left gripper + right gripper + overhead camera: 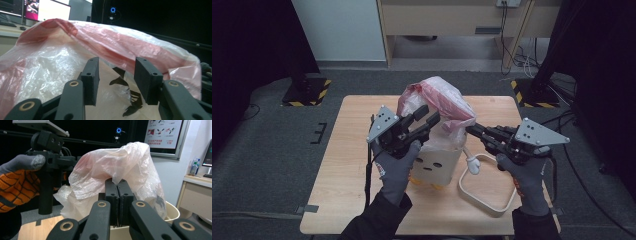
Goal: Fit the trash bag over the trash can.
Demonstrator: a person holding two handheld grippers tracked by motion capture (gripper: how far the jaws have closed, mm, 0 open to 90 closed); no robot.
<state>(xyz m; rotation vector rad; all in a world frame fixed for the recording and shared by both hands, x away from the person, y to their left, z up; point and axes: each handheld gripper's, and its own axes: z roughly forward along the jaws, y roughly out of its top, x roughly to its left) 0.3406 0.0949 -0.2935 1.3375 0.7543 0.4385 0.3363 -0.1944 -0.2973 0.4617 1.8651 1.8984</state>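
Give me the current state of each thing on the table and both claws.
Plastic bag: puffed up, sitting in the bin, edge pinched by right claw.
Bin: upright on table, bag not yet fitted over its rim.
Ring lid: off, lying flat beside bin.
Left claw: open at the bag.
Right claw: shut on bag film.

Between the two black grippers, the plastic bag (439, 105) is clear with pink-red bands (cloudy white where it bunches). Below it the bin (437, 165) is cream, with two small dark eyes and yellow feet. By the right gripper (473, 131) lies a cream-white ring (484, 200) on the light wood table (347, 165). The gloves (394, 167) are grey, orange-patterned on the palm.
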